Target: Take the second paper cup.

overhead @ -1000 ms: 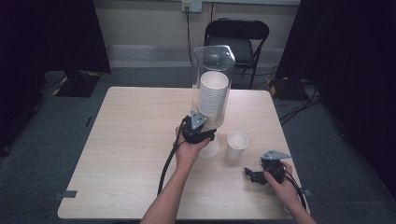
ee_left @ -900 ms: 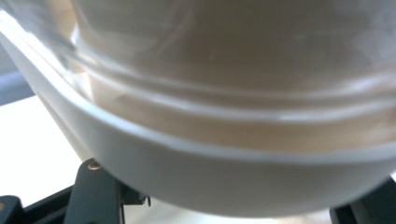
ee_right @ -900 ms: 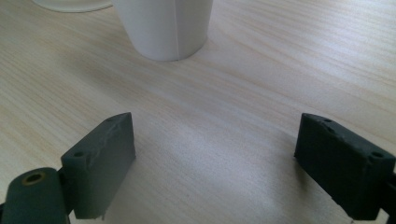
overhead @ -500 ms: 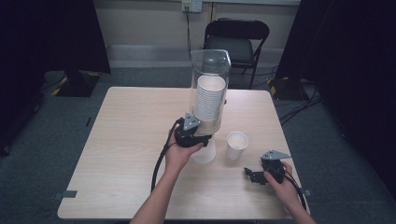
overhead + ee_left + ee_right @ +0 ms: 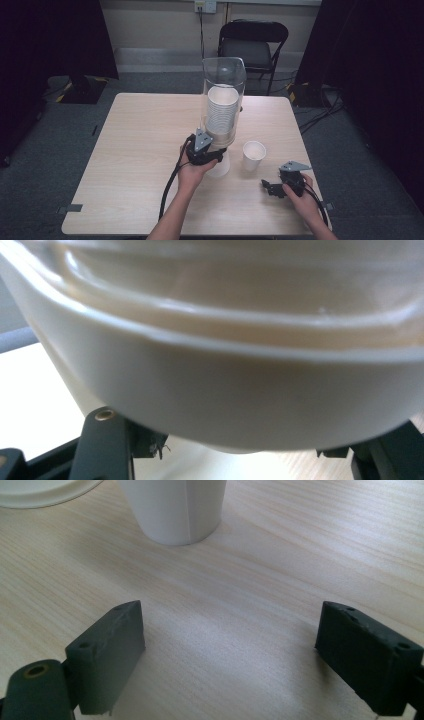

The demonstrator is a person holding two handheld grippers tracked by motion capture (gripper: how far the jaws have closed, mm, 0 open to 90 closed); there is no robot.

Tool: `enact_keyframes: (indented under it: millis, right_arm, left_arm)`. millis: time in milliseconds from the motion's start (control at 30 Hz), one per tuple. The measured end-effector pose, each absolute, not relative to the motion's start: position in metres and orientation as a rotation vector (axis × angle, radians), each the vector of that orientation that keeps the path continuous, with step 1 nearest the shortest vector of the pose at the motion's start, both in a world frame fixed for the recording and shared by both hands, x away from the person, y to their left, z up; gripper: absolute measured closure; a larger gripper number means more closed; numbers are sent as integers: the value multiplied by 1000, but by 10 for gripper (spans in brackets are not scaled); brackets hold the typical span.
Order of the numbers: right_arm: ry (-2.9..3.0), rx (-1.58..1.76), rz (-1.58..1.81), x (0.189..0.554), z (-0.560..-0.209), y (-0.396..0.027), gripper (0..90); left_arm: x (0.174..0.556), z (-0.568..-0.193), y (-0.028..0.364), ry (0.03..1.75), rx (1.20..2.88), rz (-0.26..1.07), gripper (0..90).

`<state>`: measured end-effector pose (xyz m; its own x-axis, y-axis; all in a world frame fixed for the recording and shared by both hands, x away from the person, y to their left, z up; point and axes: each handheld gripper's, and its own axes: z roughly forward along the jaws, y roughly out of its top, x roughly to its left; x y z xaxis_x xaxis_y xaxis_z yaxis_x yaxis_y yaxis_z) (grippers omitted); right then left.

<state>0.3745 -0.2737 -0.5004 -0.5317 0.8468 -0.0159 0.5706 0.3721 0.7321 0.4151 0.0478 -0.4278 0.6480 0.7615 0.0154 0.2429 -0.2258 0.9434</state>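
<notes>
While the left gripper [image 5: 209, 156] clamps the lowest white paper cup [image 5: 218, 161] under the upright clear plastic dispenser tube [image 5: 223, 102], the right gripper [image 5: 272, 188], open-jawed at four o'clock, faces the lone white paper cup [image 5: 253, 155].

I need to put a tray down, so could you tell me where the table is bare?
The table's whole left half is free, left of the dispenser. Crowded: front right, between the left gripper, cup and right gripper.
</notes>
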Motion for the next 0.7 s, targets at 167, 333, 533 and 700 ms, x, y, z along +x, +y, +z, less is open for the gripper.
enact_keyframes:
  millis: [167,333,533,700]
  right_arm:
    - [2249,1231,969,375,-500,-274,114]
    - [2249,1230,969,375,-500,-274,114]
    - [2249,1230,969,375,-500,-274,114]
    - [2249,1231,969,375,-500,-274,114]
  left_arm:
    - [415,-434,45,828,1780,626,367]
    - [413,-436,44,831,1758,633,367]
    - [412,-434,43,859,1763,631,366]
    - [413,-429,45,855,1786,608,355]
